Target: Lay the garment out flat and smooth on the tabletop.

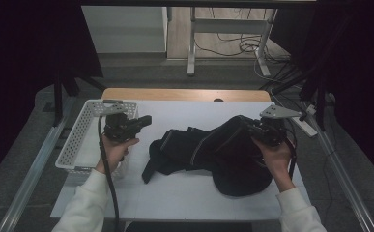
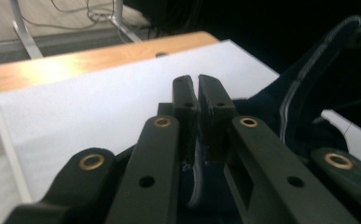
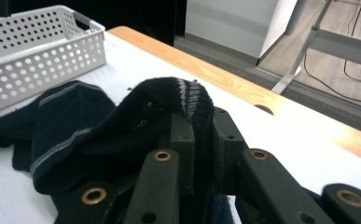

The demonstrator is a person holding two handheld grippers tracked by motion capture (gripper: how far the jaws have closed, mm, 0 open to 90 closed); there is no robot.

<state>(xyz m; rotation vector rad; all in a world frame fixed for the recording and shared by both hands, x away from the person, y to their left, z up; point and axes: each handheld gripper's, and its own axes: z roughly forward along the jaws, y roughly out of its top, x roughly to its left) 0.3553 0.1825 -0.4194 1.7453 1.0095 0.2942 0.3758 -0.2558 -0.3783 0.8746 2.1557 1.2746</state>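
A dark navy garment (image 1: 213,150) with thin pale stitch lines lies crumpled on the white table (image 1: 184,191). My right gripper (image 1: 250,126) is at the garment's right side, and its part there is lifted into a hump. In the right gripper view the jaws (image 3: 199,121) are shut on a ribbed, grey-striped edge of the garment (image 3: 75,135), which drapes over them. My left gripper (image 1: 147,120) hovers left of the garment, apart from it. Its jaws (image 2: 197,86) stand pressed nearly together with nothing between the tips; the garment (image 2: 304,102) rises to their right.
A white perforated basket (image 1: 80,130) stands at the table's left edge, just behind my left hand; its wall shows in the right gripper view (image 3: 38,51). A wooden strip (image 1: 184,94) runs along the far edge. Desk legs and cables lie beyond on the floor.
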